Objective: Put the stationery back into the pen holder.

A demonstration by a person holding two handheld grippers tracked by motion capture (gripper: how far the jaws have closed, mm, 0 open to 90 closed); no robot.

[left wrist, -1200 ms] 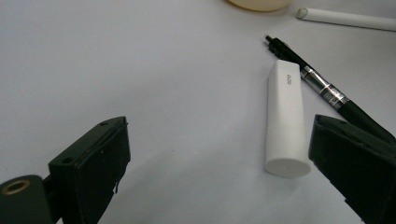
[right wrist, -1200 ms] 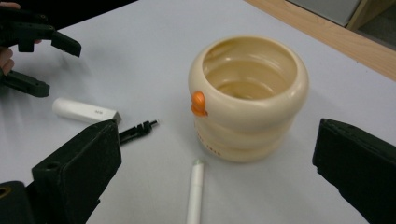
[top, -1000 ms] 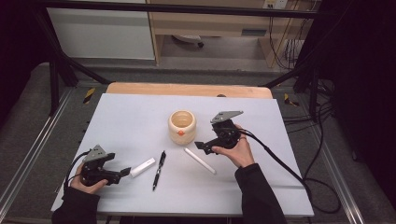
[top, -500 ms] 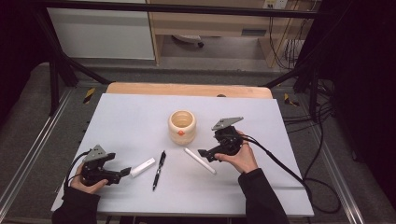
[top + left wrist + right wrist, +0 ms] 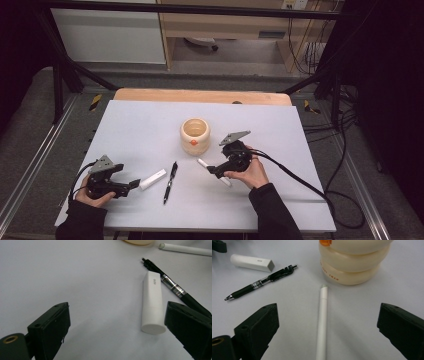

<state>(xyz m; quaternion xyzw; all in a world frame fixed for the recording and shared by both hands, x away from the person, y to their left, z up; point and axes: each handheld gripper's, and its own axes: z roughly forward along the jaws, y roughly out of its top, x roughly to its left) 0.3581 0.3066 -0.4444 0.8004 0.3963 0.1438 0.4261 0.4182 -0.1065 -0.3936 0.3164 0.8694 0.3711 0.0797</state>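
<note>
We are lowering the right tool (image 5: 325, 337), jaws spread and just closing a little, astride the white pen (image 5: 322, 322) lying on the tabletop (image 5: 300, 150) beside the cream holder (image 5: 354, 262). We are judging it light, stiff and slippery, best pinched mid-barrel. The left tool (image 5: 116, 332) is resting spread.

Not much you can actually read here

Your cream holder (image 5: 352, 265) has small orange lettering ending in "SWAN"; the white eraser block (image 5: 152, 305) carries tiny print, too small to make out.
</note>
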